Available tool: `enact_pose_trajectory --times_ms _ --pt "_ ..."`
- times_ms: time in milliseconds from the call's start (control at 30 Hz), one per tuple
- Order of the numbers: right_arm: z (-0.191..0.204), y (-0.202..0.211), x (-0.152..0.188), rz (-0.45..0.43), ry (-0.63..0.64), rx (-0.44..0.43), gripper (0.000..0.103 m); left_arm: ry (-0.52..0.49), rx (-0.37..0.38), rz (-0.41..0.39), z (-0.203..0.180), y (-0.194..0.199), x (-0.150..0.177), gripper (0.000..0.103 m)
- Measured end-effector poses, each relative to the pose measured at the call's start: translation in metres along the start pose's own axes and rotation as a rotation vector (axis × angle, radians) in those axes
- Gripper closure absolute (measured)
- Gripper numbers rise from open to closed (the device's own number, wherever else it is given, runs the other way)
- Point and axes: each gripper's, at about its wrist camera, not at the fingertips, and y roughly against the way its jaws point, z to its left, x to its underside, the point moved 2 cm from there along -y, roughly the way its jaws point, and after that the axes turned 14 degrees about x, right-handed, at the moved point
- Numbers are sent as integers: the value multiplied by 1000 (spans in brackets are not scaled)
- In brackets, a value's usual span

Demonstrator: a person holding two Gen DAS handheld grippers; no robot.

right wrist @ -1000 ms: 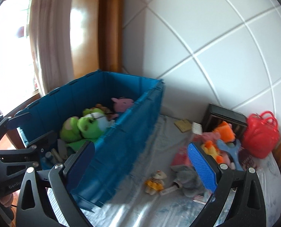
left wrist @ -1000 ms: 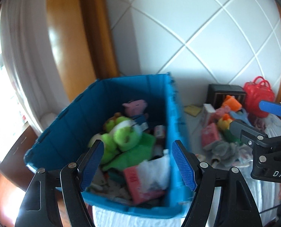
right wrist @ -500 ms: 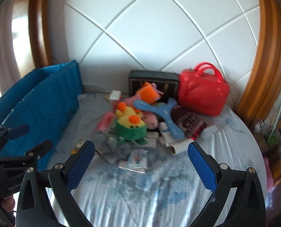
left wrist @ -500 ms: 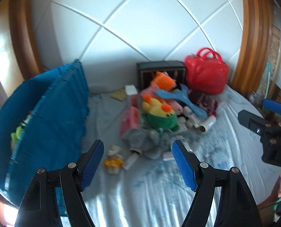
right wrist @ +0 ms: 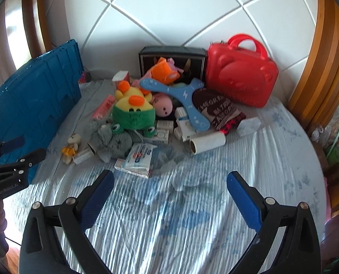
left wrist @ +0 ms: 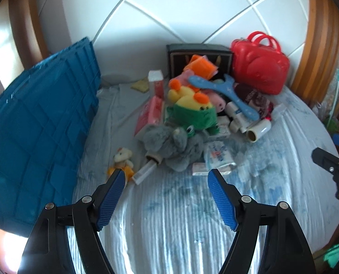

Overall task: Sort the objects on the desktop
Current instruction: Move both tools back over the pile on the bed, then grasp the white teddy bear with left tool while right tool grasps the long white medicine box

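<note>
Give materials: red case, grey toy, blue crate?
Red case: hard glossy plastic, by its sheen and moulded bear face. Grey toy: soft plush, fuzzy nap. Blue crate: rigid ribbed plastic, likely; semi-matte.

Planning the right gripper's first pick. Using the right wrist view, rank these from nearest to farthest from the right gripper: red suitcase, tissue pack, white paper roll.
From the right gripper:
1. Tissue pack, just ahead of the left finger, at the pile's near edge.
2. White paper roll, a little farther back, ahead and centre-right.
3. Red suitcase, farthest, at the back right against the wall.
</note>
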Motion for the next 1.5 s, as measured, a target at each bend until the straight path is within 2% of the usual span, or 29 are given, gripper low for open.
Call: enact_pose_trajectory --times_ms 200,367,533,833,1167,1333,1500 --pt "24 -49 21 108 15 -51 0 80 -71 82 51 -32 37 28" --pt "58 -80 30 183 43 -84 0 134 -97 146 88 -55 57 28" --pt "90 -107 35 247 68 -94 0 143 -102 179 110 -76 59 28" --pt "117 -156 41 361 70 -78 0 148 -87 250 137 -127 50 28" --pt "132 -199 36 410 43 -50 0 160 -101 267 157 -174 27 28" --pt "138 -215 31 405 35 -41 0 184 -122 271 171 -196 17 28" --pt "145 -228 27 383 52 -47 0 198 -97 292 176 -221 14 28"
